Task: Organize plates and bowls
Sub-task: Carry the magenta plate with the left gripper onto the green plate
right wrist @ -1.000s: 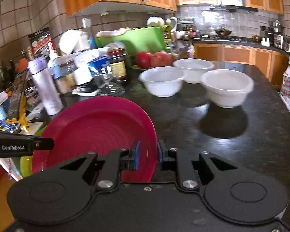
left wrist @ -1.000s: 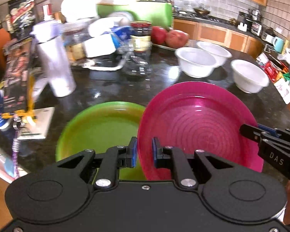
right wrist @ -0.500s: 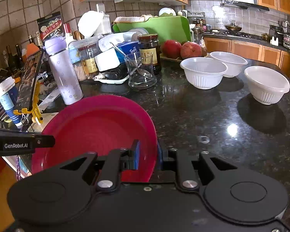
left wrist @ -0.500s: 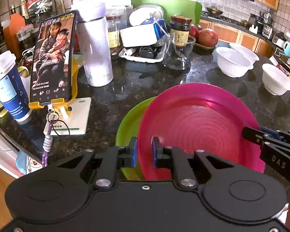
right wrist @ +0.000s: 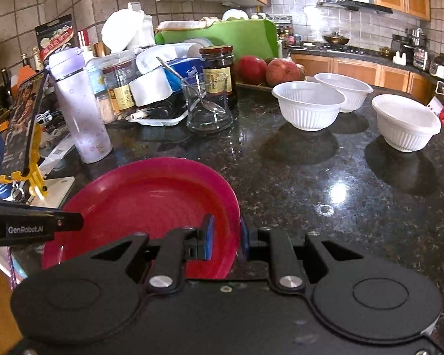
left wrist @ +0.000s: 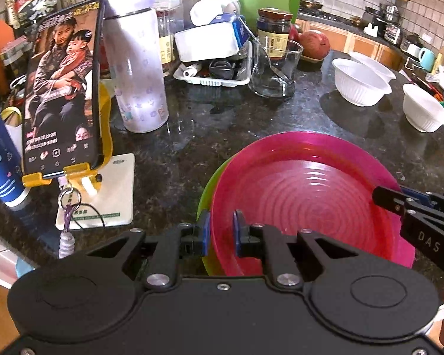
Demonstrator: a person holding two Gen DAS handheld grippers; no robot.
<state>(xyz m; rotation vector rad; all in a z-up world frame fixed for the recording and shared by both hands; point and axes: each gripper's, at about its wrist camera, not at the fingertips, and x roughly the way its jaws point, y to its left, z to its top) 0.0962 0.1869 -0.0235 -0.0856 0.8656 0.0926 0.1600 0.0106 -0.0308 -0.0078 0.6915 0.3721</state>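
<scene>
A pink plate (left wrist: 305, 204) is held by both grippers over the dark counter. My left gripper (left wrist: 220, 230) is shut on its near left rim. My right gripper (right wrist: 225, 236) is shut on the right rim of the pink plate (right wrist: 151, 204). In the left wrist view the right gripper (left wrist: 395, 199) reaches in from the right. Under the pink plate lies a green plate (left wrist: 205, 204), with only a sliver of its left edge showing. Whether the two plates touch I cannot tell. Three white ribbed bowls (right wrist: 309, 108) (right wrist: 344, 90) (right wrist: 405, 125) stand apart at the back right.
A phone on a yellow stand (left wrist: 62, 88) and a lilac bottle (left wrist: 136, 68) stand left of the plates. Behind are a glass with a spoon (left wrist: 275, 71), a dark jar (right wrist: 217, 69), a cluttered tray and red fruit (right wrist: 281, 71). The counter edge (left wrist: 3, 230) runs at the near left.
Both grippers carried the pink plate leftward and slightly down over the green plate, which now shows only a thin edge. The grips are unchanged.
</scene>
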